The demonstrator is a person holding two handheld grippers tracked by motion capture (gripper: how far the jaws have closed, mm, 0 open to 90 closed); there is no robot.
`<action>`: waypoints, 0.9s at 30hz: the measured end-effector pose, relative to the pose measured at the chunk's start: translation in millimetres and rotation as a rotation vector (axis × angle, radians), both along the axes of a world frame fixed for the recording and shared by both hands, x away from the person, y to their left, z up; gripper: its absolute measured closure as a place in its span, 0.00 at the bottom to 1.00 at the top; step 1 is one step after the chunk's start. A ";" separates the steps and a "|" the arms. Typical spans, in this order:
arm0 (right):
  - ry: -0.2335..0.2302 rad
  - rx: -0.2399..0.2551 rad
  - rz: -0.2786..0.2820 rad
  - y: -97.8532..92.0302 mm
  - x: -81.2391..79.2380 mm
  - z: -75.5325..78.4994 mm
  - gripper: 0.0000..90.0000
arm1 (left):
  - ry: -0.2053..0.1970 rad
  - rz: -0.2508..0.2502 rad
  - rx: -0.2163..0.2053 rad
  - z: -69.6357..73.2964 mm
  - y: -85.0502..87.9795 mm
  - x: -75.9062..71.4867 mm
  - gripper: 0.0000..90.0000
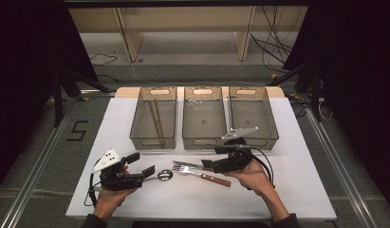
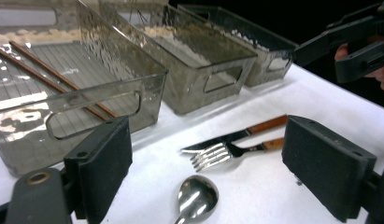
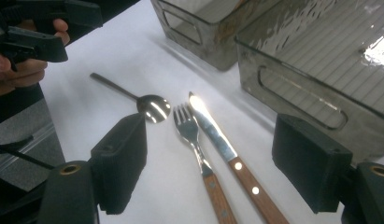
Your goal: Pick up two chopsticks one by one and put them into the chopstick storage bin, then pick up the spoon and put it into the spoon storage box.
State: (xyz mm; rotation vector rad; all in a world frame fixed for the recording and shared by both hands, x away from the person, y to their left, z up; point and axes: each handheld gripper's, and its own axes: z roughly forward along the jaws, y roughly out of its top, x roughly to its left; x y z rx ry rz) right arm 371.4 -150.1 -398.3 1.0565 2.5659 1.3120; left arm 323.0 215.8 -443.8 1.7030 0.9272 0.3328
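**Operator:** Looking down from the high view, I see a white table (image 1: pixel 135 118) carrying three smoked-plastic bins side by side along its far edge. The left bin (image 1: pixel 153 118) holds a pair of brown chopsticks (image 1: pixel 156 119); I see nothing in the middle bin (image 1: pixel 204 118) or the right bin (image 1: pixel 253 116).

**Listener:** And nearer you?

**Operator:** My left gripper (image 1: pixel 144 165) and right gripper (image 1: pixel 208 163) are each in a hand, both with jaws spread wide and holding nothing. Between them lie a wooden-handled knife (image 3: pixel 227 156) and fork (image 3: pixel 199 154), side by side and close together, with a steel spoon (image 2: pixel 195 197) just beside the fork tines. The spoon's bowl sits between my left jaws in the left gripper view.

**Listener:** How will the cutlery handle?

**Operator:** I judge it light, stiff and not fragile, but the polished steel looks slippery and lies flat on the table. I would take the knife or fork by the wooden handle, and the spoon across its thin stem
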 end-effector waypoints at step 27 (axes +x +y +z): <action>-0.007 0.026 -0.079 -42.9 -31.4 -21.5 0.26 | 0.118 -0.088 0.273 4.1 -10.4 15.1 0.17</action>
